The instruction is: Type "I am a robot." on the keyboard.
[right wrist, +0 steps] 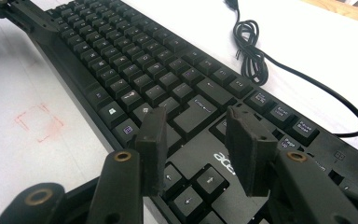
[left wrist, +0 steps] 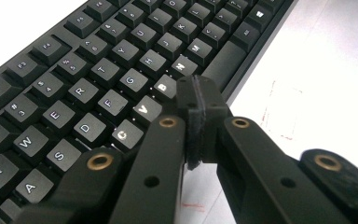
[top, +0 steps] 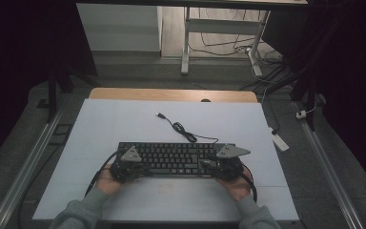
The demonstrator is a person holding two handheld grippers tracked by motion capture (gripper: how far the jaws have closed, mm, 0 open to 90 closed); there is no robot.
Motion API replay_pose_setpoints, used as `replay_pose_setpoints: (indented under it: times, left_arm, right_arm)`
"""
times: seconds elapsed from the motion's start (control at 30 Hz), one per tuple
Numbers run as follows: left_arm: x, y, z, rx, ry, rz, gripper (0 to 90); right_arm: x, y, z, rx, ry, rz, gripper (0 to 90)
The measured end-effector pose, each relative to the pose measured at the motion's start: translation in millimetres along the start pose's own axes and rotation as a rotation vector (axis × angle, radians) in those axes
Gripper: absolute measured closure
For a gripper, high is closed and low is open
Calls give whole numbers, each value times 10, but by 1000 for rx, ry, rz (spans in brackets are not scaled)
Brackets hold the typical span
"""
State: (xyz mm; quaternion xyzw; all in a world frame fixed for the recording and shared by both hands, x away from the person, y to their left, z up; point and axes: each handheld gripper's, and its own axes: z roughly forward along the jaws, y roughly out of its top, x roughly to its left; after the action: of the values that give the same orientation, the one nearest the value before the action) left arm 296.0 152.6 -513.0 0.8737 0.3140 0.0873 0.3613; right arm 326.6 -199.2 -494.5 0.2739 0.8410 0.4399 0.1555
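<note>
High view, keyboard: the black keyboard (top: 176,159) lies flat across the near half of the white desk (top: 124,124), long side toward the person, with both grippers at its near edge.
High view, grippers: the left gripper (top: 132,168) sits over the keyboard's left end, the right gripper (top: 219,166) over its right end.
High view, cable: the keyboard's black cable (top: 183,131) coils beyond the far edge, its plug lying loose farther out on the desk.
High view, open room: bare desk beyond the cable, to both sides of the grippers, and in a strip between the keyboard and the person's sleeves.
Left gripper view, fingers: pressed together with nothing between them, the tips (left wrist: 196,100) over the bottom letter row beside B and the space bar.
Left gripper view, edge: the keyboard's near edge runs just right of the fingers, bare desk past it.
Right gripper view, fingers: set wide apart and empty (right wrist: 196,140), above the panel between Enter and the arrow keys.
Right gripper view, room: cable coil lies well beyond the fingers; white desk left of them.
</note>
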Motion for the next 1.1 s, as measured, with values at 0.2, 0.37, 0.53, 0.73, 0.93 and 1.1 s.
replay_pose_setpoints:
  times: [0.2, 0.37, 0.53, 0.73, 0.93, 1.1]
  left_arm:
    - [9, -9, 33, 6, 10, -3, 889]
    - [13, -17, 63, 22, 17, 1, 888]
    - [14, -19, 74, 22, 23, 2, 888]
    - [-1, -28, 107, 33, 32, 20, 890]
    - [-13, -14, 91, 20, 35, 16, 890]
    - [20, 11, -55, -66, 36, -21, 878]
  right_arm:
    - [-1, -2, 4, 5, 1, 3, 585]
    - [-1, -1, 4, 5, 0, 3, 585]
    - [-3, -2, 5, 2, 0, 5, 585]
    - [-3, -2, 4, 2, 0, 2, 585]
    - [-4, 0, 0, 1, -1, 3, 585]
    - [-7, -2, 2, 2, -1, 3, 584]
